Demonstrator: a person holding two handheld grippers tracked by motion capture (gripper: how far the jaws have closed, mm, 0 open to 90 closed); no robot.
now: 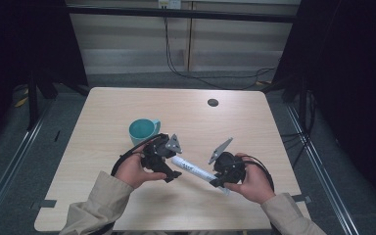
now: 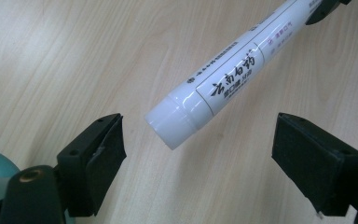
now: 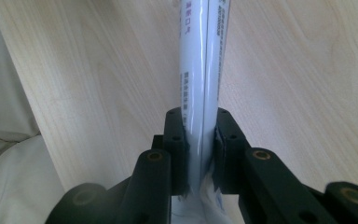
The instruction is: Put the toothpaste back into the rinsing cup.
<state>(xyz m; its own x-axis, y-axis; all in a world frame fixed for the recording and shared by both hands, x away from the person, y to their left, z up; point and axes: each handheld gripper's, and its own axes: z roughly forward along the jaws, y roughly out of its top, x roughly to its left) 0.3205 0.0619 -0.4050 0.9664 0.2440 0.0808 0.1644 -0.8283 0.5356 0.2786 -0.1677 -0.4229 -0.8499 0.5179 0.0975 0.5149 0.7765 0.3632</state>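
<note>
At lower centre, the right gripper (image 1: 219, 182) clamps the white tube (image 1: 192, 169); the left gripper (image 2: 198, 154) gapes around its cap, untouching, beside the teal mug (image 1: 143, 130).

My tube (image 2: 223, 79) — white with black print and pink marks; mug (image 1: 144, 130) teal; table (image 1: 107, 112) — pale wood grain.

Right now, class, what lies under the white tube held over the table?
Under the white tube is bare wooden table; nothing else lies there. Its rear end is covered by the right hand-held gripper clamping it.
</note>
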